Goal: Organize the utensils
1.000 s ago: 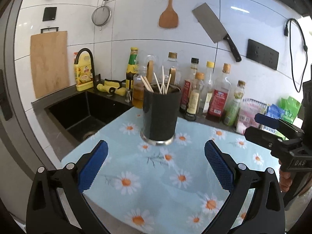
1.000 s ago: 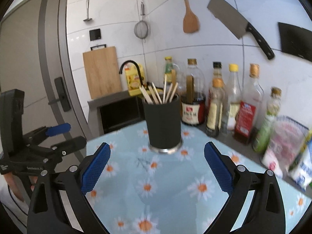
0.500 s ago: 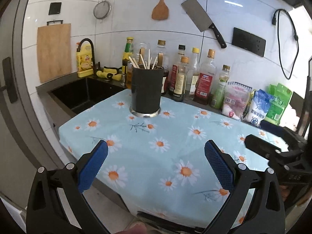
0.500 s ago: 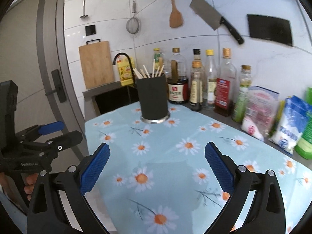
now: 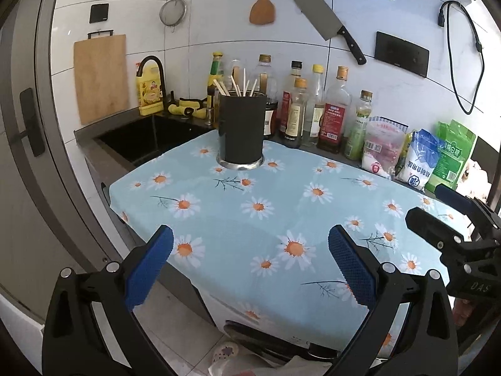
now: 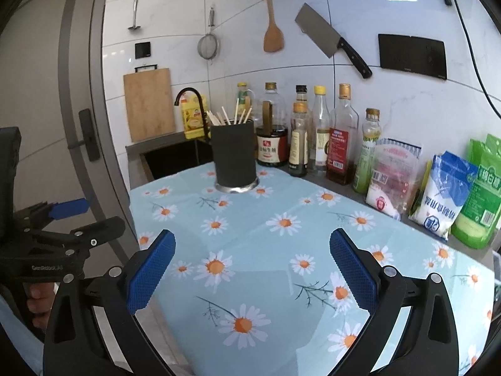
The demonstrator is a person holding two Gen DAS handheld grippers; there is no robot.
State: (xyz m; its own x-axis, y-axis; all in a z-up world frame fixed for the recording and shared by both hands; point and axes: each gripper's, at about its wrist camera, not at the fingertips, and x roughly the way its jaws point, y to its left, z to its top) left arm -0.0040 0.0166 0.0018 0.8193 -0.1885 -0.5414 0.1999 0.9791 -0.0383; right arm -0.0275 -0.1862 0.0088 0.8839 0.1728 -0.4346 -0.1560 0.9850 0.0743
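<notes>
Both grippers hang back from the counter [image 5: 313,219] with nothing in them. The left gripper [image 5: 250,261] shows its blue fingers [image 5: 150,263] spread wide at the bottom of its own frame, and the right gripper [image 6: 250,264] is likewise spread, with only flowered cloth between its pads.

The task's thing, a black utensil holder [image 5: 240,131], stands upright at upper centre of the left view, on the far edge of the daisy cloth, just in front of the row of bottles [image 5: 313,106] and beside the sink [image 5: 147,138]. Its long axis runs vertical, mouth up. The chopsticks [image 5: 238,87] stand in it with their tips fanning out above the rim, leaning slightly left and right.

No loose utensil lies on the cloth in either view, so the gathering step looks complete, or nearly so. It is hard to tell at this size whether every stick sits fully down in the holder.

If anything remains, the next move would call for reaching well forward across the cloth and closing one pair of fingers on a leaning stick from above, along its length.
</notes>
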